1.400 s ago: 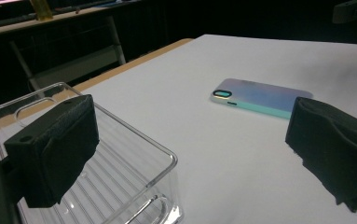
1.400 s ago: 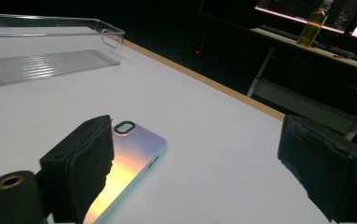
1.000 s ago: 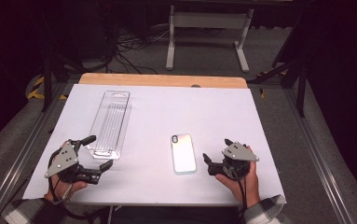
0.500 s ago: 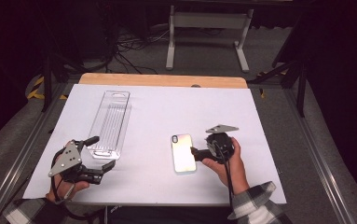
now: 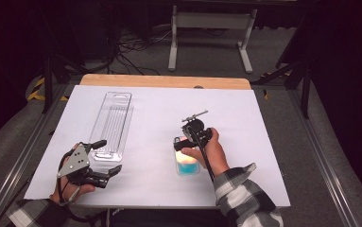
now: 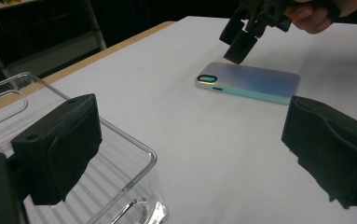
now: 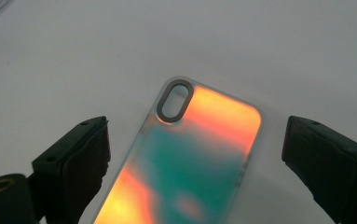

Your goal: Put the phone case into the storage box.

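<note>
— Where is the phone case (image 5: 187, 162)?
— Flat on the white counter (image 5: 273, 142), under my right gripper (image 7: 195, 154), jaws spread wide. I should straddle both long edges, then close. My left gripper (image 5: 104, 160) idles, released.

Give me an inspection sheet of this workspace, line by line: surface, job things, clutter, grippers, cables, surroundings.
Surface: white sheet over a wooden table top, flat and clean.
Job's things: iridescent phone case lying back up, camera cutout away from the person; clear plastic package tray lying left of it, apart.
Clutter: nothing seen.
Grippers: right gripper hovers above the case's cutout end, jaws open on either side of it, not touching. Left gripper sits by the tray's near end, jaws open, holding nothing.
Cables: a dark cable runs along the right hand; loose cables on the floor behind the table.
Surroundings: dark room, a white metal stand behind the table.
</note>
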{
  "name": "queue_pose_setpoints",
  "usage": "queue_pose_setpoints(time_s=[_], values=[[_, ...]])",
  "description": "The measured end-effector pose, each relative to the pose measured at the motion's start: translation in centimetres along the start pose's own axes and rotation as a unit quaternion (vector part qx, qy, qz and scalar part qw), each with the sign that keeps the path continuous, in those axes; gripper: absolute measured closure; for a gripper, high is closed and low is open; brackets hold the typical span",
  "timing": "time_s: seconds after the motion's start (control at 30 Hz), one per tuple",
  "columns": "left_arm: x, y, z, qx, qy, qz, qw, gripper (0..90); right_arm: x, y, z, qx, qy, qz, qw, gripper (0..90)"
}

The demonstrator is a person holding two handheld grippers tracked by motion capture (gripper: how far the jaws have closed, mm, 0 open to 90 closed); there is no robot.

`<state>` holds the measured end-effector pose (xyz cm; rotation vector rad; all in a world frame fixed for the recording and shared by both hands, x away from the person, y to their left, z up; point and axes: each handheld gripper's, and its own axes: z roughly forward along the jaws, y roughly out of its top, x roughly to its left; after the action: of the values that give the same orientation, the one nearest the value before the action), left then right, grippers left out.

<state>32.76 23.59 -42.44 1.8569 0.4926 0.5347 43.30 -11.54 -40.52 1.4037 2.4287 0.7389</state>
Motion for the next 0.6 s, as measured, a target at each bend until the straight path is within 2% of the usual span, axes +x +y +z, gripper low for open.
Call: queue_pose_setpoints(time_s=[0.07,0.13,0.37,0.43,0.47,0.5,0.6], values=[[-0.1,0.0,0.1,0.003,-0.001,-0.001,1.0000,5.0,0.4,0.5,0.5,0.004,-0.006,-0.007,1.0000,13.0],[-0.1,0.0,0.2,0.005,-0.004,0.003,1.0000,5.1,0.9,0.9,1.1,0.018,-0.014,-0.013,0.9997,12.6],[-0.2,-0.1,0.0,0.005,-0.010,0.001,0.9999,5.5,1.0,1.6,2.7,0.055,-0.029,0.003,0.9981,11.3],[-0.2,-0.1,0.0,0.008,-0.014,-0.001,0.9999,5.7,0.9,1.9,3.3,0.066,-0.041,0.020,0.9968,10.6],[-0.2,-0.2,0.1,0.009,-0.014,-0.001,0.9999,5.7,0.8,1.9,3.5,0.070,-0.044,0.021,0.9964,10.6],[-0.2,-0.2,0.1,0.009,-0.015,-0.002,0.9998,5.7,0.8,1.9,3.8,0.076,-0.039,0.024,0.9961,9.3],[-0.1,-0.2,0.2,0.008,-0.017,-0.006,0.9998,5.7,0.9,2.1,4.2,0.077,-0.067,0.024,0.9945,13.6]])
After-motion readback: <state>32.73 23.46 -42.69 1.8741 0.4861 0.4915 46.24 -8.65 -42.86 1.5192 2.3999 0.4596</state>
